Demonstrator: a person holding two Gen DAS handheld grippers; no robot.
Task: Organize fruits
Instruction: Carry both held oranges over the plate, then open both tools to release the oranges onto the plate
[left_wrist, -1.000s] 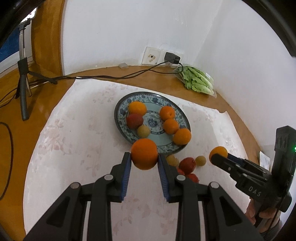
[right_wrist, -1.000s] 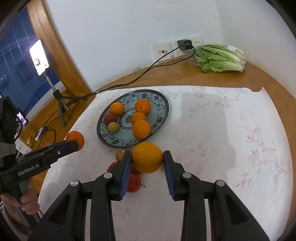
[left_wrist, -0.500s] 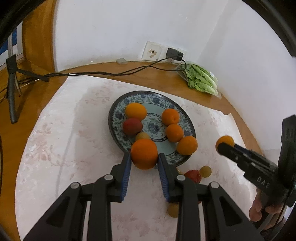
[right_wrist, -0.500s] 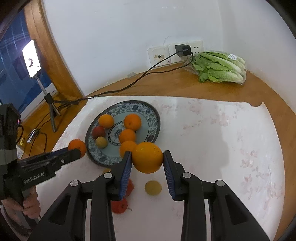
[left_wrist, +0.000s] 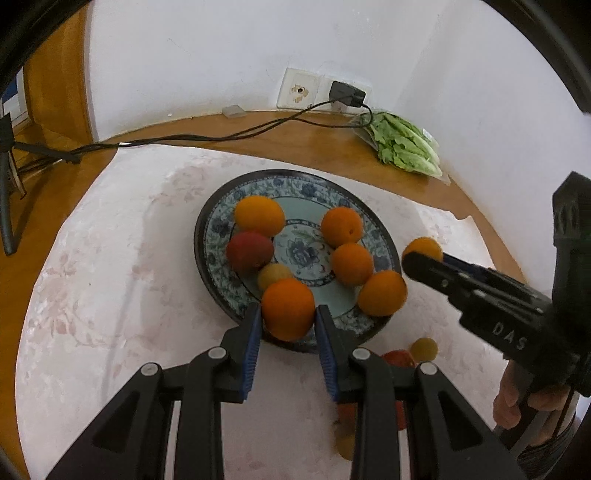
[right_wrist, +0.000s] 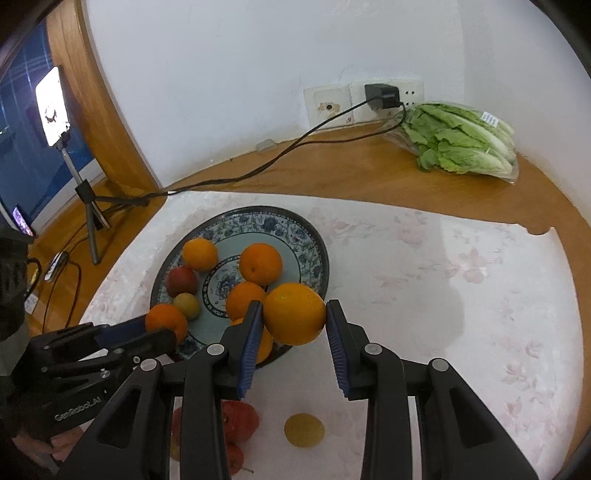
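A blue patterned plate (left_wrist: 218, 218) (right_wrist: 314, 243) holds several oranges, a red fruit (left_wrist: 249, 251) and a small yellow-green fruit (left_wrist: 273, 275). My left gripper (left_wrist: 288, 321) is shut on an orange (left_wrist: 288, 308) above the plate's near rim. My right gripper (right_wrist: 293, 321) is shut on an orange (right_wrist: 294, 313) over the plate's right near rim; it also shows in the left wrist view (left_wrist: 421, 254). Red fruits (right_wrist: 240, 421) and a small yellow fruit (right_wrist: 304, 430) lie on the cloth below the grippers.
A bag of lettuce (right_wrist: 461, 142) lies on the wooden ledge by the wall sockets (right_wrist: 364, 99). A black cable (left_wrist: 184, 138) runs along the ledge. A phone on a tripod (right_wrist: 55, 107) stands at the left. A white floral cloth (right_wrist: 461, 280) covers the table.
Both grippers have moved forward with their oranges, from over the loose fruits to over the plate's near rim. The plate looks closer and larger.
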